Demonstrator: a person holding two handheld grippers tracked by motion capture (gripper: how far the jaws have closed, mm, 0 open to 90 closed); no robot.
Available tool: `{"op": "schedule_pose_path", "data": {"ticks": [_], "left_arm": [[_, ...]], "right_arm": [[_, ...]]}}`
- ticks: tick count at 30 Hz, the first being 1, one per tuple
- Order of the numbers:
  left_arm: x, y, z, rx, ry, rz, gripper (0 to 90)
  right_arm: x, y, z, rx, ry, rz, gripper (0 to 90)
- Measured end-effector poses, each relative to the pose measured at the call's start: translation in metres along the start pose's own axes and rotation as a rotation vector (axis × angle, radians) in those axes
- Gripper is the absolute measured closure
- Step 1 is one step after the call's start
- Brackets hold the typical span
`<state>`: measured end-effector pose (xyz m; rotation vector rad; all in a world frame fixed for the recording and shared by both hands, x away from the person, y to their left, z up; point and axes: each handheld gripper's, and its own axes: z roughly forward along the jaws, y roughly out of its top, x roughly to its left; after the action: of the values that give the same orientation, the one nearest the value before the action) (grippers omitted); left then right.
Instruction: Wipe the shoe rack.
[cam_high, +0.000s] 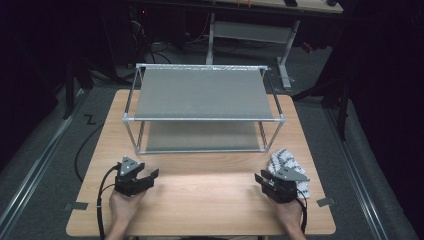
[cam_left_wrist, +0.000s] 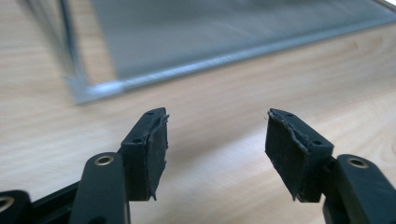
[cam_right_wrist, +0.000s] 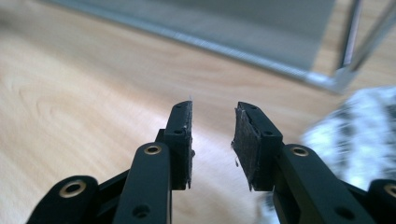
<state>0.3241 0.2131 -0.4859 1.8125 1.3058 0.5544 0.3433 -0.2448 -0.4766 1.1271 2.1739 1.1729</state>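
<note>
The room around the bench (cam_high: 200, 210) was dark, and what stood beyond it was hard to make out. The person was cut off at the bottom edge; I saw just hands and wrists. In the right gripper view the cloth (cam_right_wrist: 359, 140) was a white blur with dark marks, its pattern unreadable, its near edge hidden behind a black jaw.

From above, the cloth (cam_high: 292, 162) was a crumpled white piece with dark flecks, lying on the bench's right side, near the rack's (cam_high: 202, 92) front right leg. The right gripper (cam_high: 264, 180) sat just beside it, partly covering it; I couldn't tell whether they touched. Its jaws stood part open with nothing but bare wood between them.

The left gripper (cam_high: 150, 176) rested on the bench's left side, well apart from the cloth, jaws wide and empty. Its pads (cam_left_wrist: 159, 149) were dark rubber, ragged at the edges.

The rack was thin metal tube with two flat grey shelves, matte and finely textured. The bench top was pale wood grain, smooth, with rounded corners.
</note>
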Motion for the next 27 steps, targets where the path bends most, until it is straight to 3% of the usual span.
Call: {"op": "schedule_pose_path", "data": {"ticks": [7,10,12,15,19,22,27], "left_arm": [[-0.022,-0.012,0.012,0.050,0.016,0.067,38.6],[-0.029,-0.018,0.018,0.094,0.025,0.076,39.3],[-0.034,-0.018,0.018,0.084,0.050,0.116,38.5],[-0.036,-0.016,0.022,0.103,0.024,0.106,36.8],[-0.037,-0.014,0.024,0.111,0.016,0.118,32.3],[-0.038,-0.014,0.024,0.112,0.025,0.112,30.3],[-0.037,-0.014,0.025,0.112,0.023,0.111,29.9]], "right_arm": [[0.015,-0.013,0.013,0.063,0.016,-0.034,64.0],[0.020,-0.013,0.018,0.093,0.014,-0.075,60.6],[0.023,-0.014,0.023,0.119,0.025,-0.098,60.1],[0.028,-0.013,0.028,0.131,-0.008,-0.138,55.7],[0.022,-0.011,0.031,0.147,-0.008,-0.073,43.9],[0.019,-0.011,0.031,0.157,-0.001,-0.040,41.2],[0.019,-0.011,0.031,0.157,-0.002,-0.040,41.2]]}}
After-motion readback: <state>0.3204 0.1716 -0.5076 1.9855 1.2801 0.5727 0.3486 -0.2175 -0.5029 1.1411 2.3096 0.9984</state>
